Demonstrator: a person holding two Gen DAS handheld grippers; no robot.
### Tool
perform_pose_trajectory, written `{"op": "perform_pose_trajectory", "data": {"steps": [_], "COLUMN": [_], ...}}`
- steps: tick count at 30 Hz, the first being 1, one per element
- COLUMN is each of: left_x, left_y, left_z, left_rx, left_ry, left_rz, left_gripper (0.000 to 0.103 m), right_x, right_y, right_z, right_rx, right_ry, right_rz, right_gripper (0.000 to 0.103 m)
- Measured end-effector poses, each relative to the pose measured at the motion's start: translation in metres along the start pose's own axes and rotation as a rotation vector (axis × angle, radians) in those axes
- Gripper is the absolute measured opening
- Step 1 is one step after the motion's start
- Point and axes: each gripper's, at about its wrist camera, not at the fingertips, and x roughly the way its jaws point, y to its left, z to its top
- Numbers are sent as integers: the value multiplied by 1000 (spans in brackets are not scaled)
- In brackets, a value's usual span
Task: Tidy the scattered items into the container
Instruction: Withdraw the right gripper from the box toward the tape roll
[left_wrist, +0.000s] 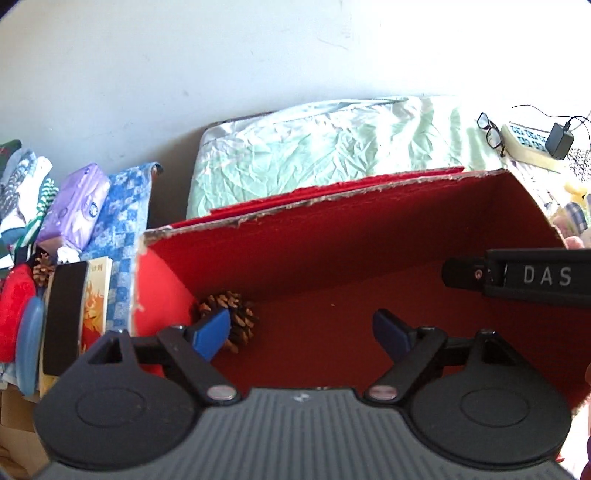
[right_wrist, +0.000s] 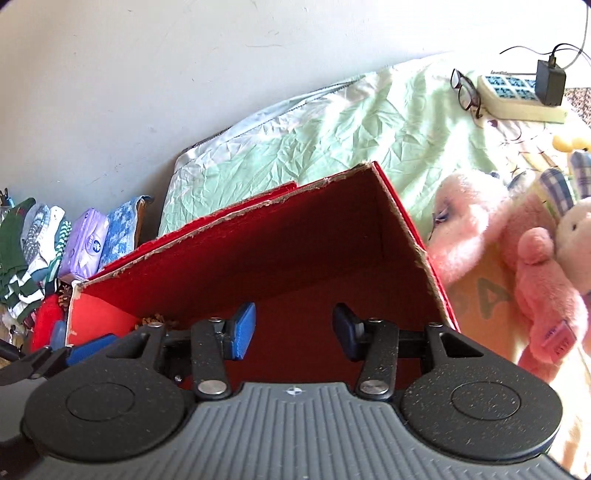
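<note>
A red cardboard box (left_wrist: 332, 236) lies open on the bed, and a brown pine cone (left_wrist: 236, 317) rests on its floor in the near left corner. My left gripper (left_wrist: 301, 334) hangs open over the box floor, its left blue pad just in front of the cone, nothing between the fingers. The other gripper's black body enters this view from the right (left_wrist: 517, 277). In the right wrist view my right gripper (right_wrist: 293, 330) is open and empty above the same box (right_wrist: 258, 240). The pine cone (right_wrist: 155, 319) peeks out low at the left.
Left of the box lie a second pine cone (left_wrist: 42, 269), a red plush item (left_wrist: 14, 310), a book (left_wrist: 94, 299), a purple pack (left_wrist: 75, 206) and folded clothes (left_wrist: 22, 184). Pink plush toys (right_wrist: 517, 251) sit right of it. Glasses (right_wrist: 467, 90) and a power strip (right_wrist: 517, 98) rest on the green pillow (right_wrist: 332, 129).
</note>
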Motion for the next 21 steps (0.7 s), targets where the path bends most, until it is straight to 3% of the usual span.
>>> {"op": "perform_pose_trajectory", "data": {"steps": [1,4,8,12,21], "left_x": [-9,40,21,27,20], "left_y": [3,31,16,27,22], "left_z": [-10,-17,-24,-23,-60], "left_rx": [-6,-26,-35,-62,-67], "left_ry": [-6,-16,-4,10,11], "left_rz": [2,-1,7,-6,27], "left_gripper": [87,91,92,92,90], "right_x": [-2,-11,-5,4,-1], "right_y": [3,3,4,7,10], "right_z": [-3,-12,-19,-25,-37], "right_rx": [-11,-8,15,-1,-14], "right_ry": [-7,-19,-5,0,-28], "right_rz": [-16,-7,31,22,24], "right_gripper": [50,50,50,49,49]}}
